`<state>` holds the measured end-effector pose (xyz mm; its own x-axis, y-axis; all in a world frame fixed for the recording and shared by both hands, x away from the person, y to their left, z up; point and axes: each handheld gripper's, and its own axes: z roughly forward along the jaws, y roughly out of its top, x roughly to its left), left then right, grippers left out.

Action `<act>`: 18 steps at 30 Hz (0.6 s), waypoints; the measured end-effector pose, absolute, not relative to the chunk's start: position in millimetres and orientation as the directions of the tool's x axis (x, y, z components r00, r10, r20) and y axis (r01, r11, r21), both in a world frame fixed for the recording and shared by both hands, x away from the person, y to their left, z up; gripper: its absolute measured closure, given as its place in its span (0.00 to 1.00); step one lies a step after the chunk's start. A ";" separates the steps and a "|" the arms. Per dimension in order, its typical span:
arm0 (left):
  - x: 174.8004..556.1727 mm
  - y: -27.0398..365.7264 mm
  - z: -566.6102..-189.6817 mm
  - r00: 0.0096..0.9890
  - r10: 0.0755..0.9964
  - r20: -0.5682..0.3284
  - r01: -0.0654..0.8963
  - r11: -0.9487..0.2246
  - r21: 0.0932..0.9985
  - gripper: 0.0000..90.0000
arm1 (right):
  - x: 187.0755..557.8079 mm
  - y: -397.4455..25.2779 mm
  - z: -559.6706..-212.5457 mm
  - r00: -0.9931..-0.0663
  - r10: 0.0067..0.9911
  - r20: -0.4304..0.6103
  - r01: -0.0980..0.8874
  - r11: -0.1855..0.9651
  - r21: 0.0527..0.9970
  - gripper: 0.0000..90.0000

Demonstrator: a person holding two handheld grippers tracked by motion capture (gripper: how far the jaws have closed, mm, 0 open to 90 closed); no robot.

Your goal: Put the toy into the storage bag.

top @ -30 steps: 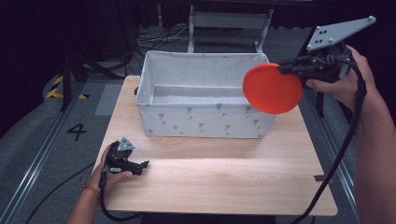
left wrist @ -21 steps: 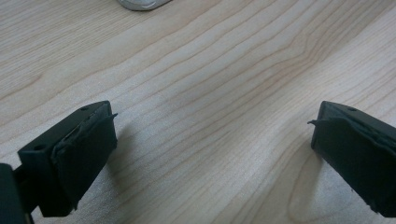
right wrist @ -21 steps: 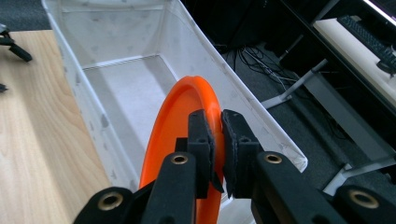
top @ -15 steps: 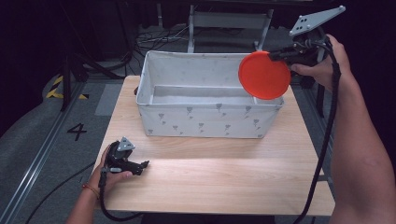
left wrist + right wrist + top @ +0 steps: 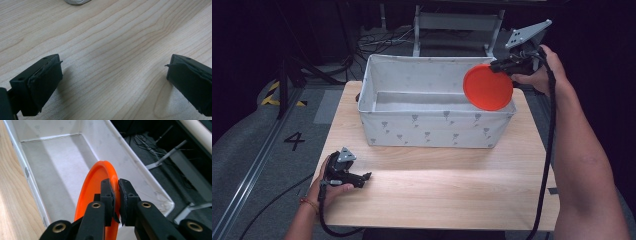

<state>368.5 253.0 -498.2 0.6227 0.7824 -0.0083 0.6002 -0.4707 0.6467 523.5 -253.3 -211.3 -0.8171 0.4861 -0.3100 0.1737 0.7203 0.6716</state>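
Moved leftward: right gripper [image 5: 501, 63] pinching orange plate [image 5: 488, 87] over bin [image 5: 432, 131]; left gripper [image 5: 362, 176] spread, resting on table [image 5: 452, 195].

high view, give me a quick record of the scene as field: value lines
table: light wood
bin: white fabric, open top, on the table's far half
bin contents: nothing seen on the visible floor
disc: orange, held on edge over the bin's right end
right gripper: shut on the disc's rim
left gripper: open, low over the table's near left, holding nothing
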 end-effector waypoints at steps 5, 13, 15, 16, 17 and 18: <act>368.6 253.1 -498.2 0.624 0.782 -0.010 0.600 -0.471 0.647 0.01 | 529.1 -242.0 -227.5 -0.849 0.435 -0.300 0.164 0.756 0.633 0.92; 368.6 253.1 -498.2 0.624 0.782 -0.010 0.600 -0.471 0.647 0.01 | 528.7 -225.2 -253.6 -0.896 0.351 -0.271 0.144 0.808 0.571 0.92; 368.5 253.0 -498.2 0.623 0.782 -0.008 0.600 -0.471 0.647 0.01 | 529.4 -220.2 -263.0 -0.907 0.324 -0.269 0.140 0.835 0.532 0.92; 368.5 253.1 -498.2 0.623 0.782 -0.008 0.600 -0.471 0.646 0.01 | 529.9 -218.7 -266.6 -0.912 0.311 -0.267 0.137 0.845 0.517 0.92; 368.5 253.1 -498.2 0.624 0.782 -0.009 0.600 -0.471 0.647 0.01 | 529.8 -217.2 -270.7 -0.918 0.297 -0.261 0.135 0.856 0.499 0.92; 368.5 253.1 -498.2 0.623 0.782 -0.008 0.600 -0.472 0.646 0.01 | 529.7 -216.2 -273.5 -0.921 0.291 -0.261 0.133 0.861 0.491 0.92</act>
<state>368.5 253.1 -498.2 0.6232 0.7820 -0.0079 0.5999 -0.4715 0.6464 529.7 -216.2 -273.5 -0.9207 0.2907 -0.2605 0.1327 0.8607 0.4915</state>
